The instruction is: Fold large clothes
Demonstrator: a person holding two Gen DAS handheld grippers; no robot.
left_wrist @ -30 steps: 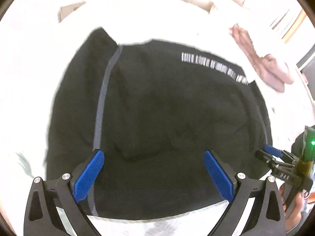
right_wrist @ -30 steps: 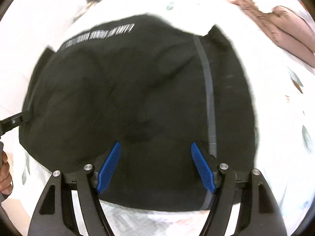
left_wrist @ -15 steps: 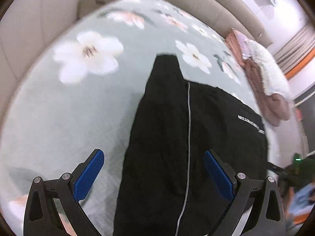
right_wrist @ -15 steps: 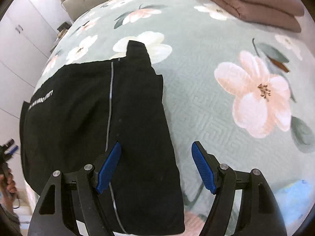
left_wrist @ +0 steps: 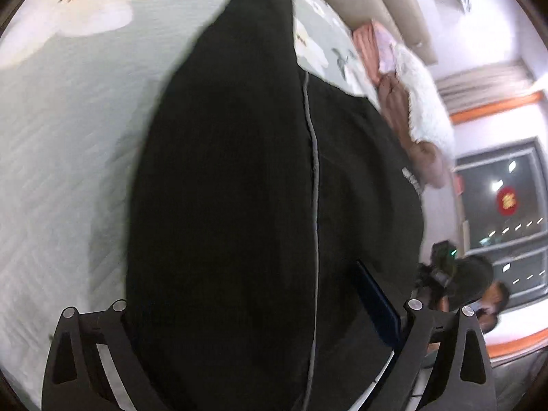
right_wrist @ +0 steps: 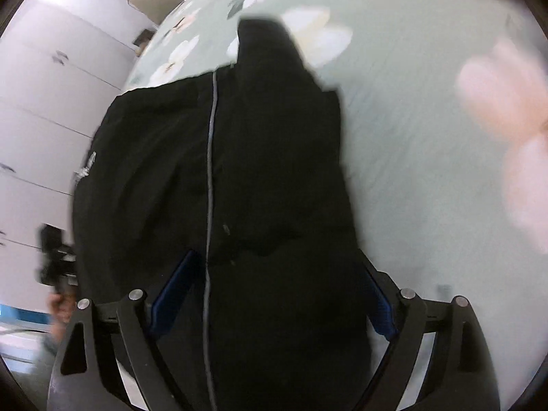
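- Two grippers, jaws spread apart: left gripper [left_wrist: 260, 308] and right gripper [right_wrist: 274, 291] each straddle the black garment [left_wrist: 239, 188].
- Garment lies on the floral bedspread [left_wrist: 68, 137]; grey stripe [right_wrist: 209, 171] runs lengthwise.
- Pink bedding [left_wrist: 394, 96] sits beyond the garment.

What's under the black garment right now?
The black garment lies on a green floral bedspread, which shows around its edges. Whatever lies beneath its middle is covered, so I cannot tell.

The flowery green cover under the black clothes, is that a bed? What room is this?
Most likely a bedroom: the flowered pale green bedspread, a padded beige headboard and white wardrobe doors.
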